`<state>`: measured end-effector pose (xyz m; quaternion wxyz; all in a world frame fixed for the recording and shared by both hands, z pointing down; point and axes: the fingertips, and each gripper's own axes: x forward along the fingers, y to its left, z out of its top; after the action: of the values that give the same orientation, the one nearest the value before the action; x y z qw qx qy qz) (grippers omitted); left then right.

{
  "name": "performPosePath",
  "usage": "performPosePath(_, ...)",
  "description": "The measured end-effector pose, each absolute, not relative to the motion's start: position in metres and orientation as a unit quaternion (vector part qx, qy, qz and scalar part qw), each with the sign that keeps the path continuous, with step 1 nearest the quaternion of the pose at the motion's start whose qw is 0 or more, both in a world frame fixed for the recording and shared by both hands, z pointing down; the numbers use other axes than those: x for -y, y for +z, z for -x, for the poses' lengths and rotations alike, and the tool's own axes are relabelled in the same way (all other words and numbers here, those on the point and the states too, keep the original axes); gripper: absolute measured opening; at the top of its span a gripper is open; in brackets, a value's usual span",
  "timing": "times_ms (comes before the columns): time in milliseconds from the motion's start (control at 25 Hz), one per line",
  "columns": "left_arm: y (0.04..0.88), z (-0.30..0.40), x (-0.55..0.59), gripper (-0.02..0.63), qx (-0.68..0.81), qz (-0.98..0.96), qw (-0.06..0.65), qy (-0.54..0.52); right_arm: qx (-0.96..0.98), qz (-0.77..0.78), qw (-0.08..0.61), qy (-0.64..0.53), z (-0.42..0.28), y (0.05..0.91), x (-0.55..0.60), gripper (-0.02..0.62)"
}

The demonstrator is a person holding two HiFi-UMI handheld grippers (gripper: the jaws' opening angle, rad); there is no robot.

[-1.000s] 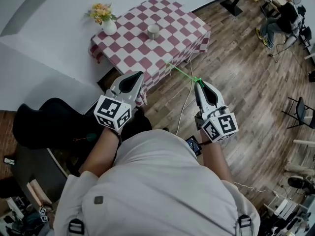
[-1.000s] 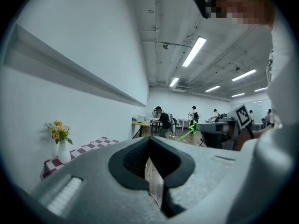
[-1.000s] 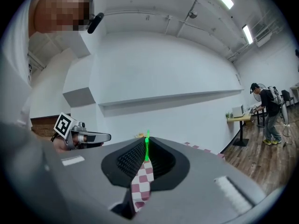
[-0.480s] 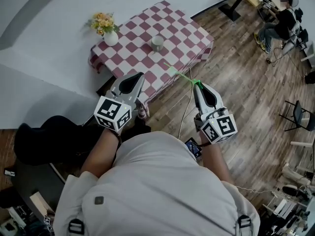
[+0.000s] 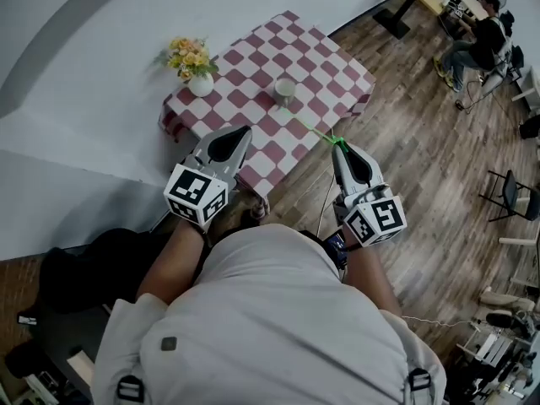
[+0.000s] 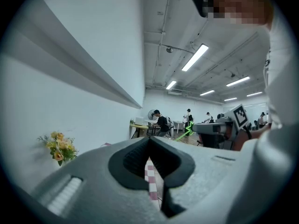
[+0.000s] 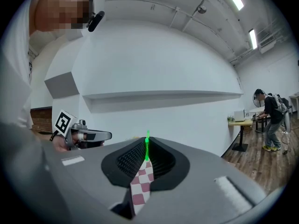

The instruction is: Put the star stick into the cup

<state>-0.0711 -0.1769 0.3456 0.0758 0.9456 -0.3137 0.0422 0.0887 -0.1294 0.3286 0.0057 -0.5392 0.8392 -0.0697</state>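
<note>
The right gripper (image 5: 337, 145) has its jaws pressed together on the lower end of the star stick (image 7: 146, 149), and the thin green stick points forward over the edge of the checked table (image 5: 331, 54), not yet at the cup (image 5: 285, 88). It looks very light, thin and a little bendy, so I think a gentle pinch low on the shaft is the best hold. The left gripper (image 5: 241, 132) is closed with nothing between its jaws.
</note>
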Motion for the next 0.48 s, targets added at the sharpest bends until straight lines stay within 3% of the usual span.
performPosePath(480,0.348,0.103,0.206,0.003,0.313,-0.946,0.082,0.039,-0.834,0.545,-0.001,-0.085,-0.068,0.341,0.170,0.028)
